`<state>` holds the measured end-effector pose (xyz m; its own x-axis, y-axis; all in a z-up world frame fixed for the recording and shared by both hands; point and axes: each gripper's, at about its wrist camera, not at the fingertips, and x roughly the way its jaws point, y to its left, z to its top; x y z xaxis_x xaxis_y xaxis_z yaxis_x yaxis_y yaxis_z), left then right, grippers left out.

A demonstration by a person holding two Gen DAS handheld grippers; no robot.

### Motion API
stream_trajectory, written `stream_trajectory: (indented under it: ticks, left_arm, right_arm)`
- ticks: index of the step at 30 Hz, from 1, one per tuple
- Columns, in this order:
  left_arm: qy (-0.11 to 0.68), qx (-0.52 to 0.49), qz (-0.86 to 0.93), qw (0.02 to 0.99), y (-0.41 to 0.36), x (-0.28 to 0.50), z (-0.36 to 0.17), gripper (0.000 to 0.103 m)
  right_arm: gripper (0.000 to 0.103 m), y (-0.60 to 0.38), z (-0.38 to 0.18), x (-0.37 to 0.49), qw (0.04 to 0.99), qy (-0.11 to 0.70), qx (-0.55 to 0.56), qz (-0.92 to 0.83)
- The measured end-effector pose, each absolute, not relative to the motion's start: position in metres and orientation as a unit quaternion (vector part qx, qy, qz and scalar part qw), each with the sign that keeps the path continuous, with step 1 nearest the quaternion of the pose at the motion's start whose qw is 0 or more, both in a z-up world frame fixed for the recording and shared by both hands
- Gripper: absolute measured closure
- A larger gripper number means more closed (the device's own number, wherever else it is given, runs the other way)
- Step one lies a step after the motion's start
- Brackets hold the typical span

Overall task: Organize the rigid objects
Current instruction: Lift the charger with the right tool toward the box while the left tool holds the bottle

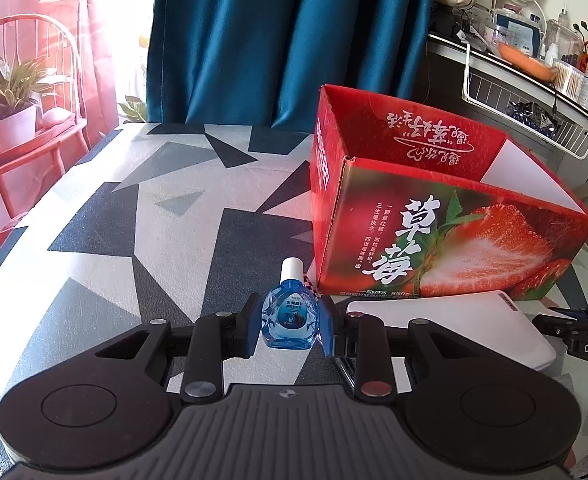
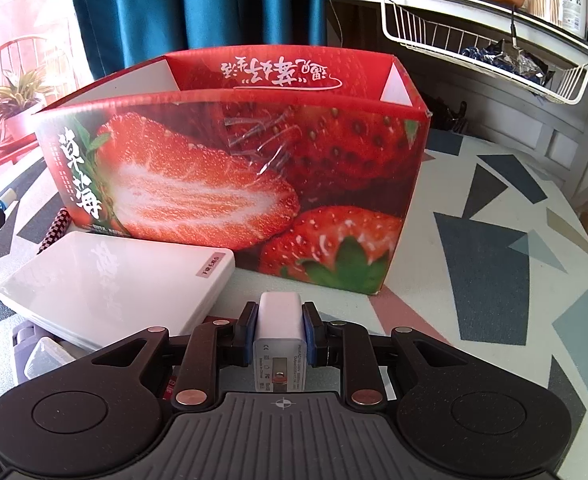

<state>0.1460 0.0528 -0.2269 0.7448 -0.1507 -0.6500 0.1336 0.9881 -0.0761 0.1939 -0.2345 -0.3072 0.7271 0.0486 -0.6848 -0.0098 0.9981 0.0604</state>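
Note:
My left gripper (image 1: 290,326) is shut on a small blue eye-drop bottle (image 1: 290,320) with a white cap, held upright just left of the red strawberry box (image 1: 433,236). My right gripper (image 2: 281,330) is shut on a white charger plug (image 2: 280,344), in front of the open-topped strawberry box (image 2: 234,168). A white flat case (image 2: 110,284) lies on the table against the box's front; it also shows in the left wrist view (image 1: 453,328). The box's inside is hidden.
The table (image 1: 134,240) has a grey, white and dark geometric cover. A checkered pen-like item (image 2: 54,228) lies left of the box. A clear plastic piece (image 2: 46,356) lies near the case. A white wire basket (image 2: 485,52) hangs from a cluttered shelf at right. Blue curtain (image 1: 286,40) behind.

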Motion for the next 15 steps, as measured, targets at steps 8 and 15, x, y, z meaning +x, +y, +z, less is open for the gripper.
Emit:
stream_trajectory:
  ticks: [8,15]
  left_arm:
    - [0.341,-0.011,-0.087,0.936,0.0478,0.1429,-0.2204,0.071]
    - [0.339,-0.016,-0.091,0.936,0.0489,0.1406,-0.2189,0.071]
  right_arm:
    - [0.082,-0.2367,-0.3017,0.1933,0.929,0.37,0.023,0.015]
    - [0.082,-0.2376,-0.3072,0.1948,0.912,0.406,0.044,0.033]
